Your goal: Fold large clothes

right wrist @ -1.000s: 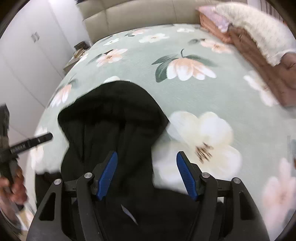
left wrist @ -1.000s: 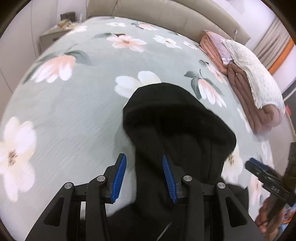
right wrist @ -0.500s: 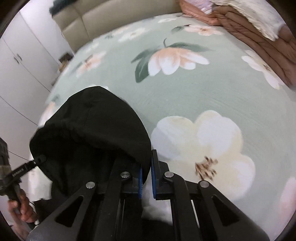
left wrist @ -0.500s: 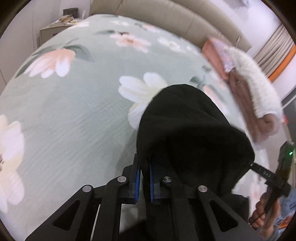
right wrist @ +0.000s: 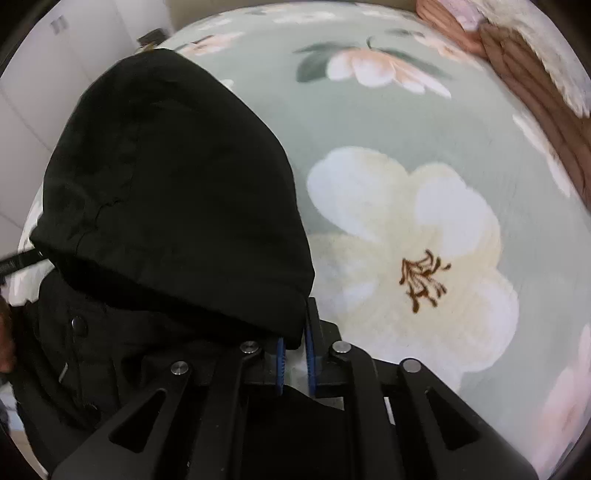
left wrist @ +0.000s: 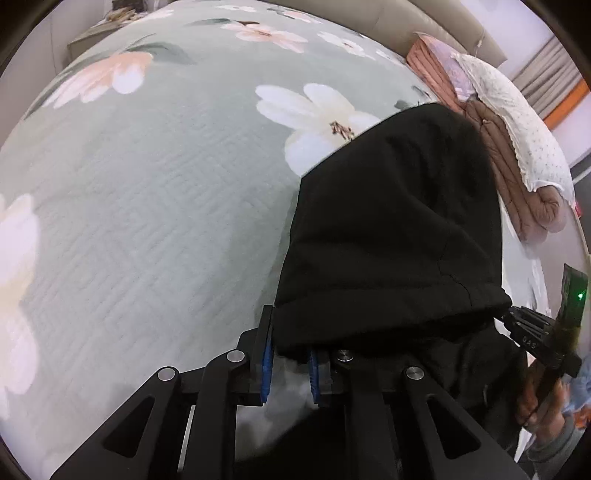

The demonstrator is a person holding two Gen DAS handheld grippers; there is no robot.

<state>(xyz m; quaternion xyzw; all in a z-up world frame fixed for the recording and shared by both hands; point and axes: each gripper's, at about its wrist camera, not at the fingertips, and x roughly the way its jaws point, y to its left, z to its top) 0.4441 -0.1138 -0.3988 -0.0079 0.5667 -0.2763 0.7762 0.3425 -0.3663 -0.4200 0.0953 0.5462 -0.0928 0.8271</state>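
A black hooded garment (left wrist: 395,229) lies on a green floral bedspread (left wrist: 155,192). My left gripper (left wrist: 289,360) is shut on the left lower edge of its hood, which stands lifted and bulging. My right gripper (right wrist: 294,356) is shut on the right lower edge of the same hood (right wrist: 173,184). The garment's body (right wrist: 110,354), with snap buttons, hangs dark below the hood. The right gripper also shows at the right edge of the left wrist view (left wrist: 539,339), held by a hand.
Folded brown and pink quilts with a white pillow (left wrist: 517,122) lie along the bed's right side. A beige headboard (left wrist: 424,18) is at the far end, a nightstand (left wrist: 99,26) at the far left. White wardrobe doors (right wrist: 44,48) stand on the left.
Both grippers, open a second ago, closed on the hood's lower edges. They have since lifted the hood, which now bulges higher and closer to both cameras.
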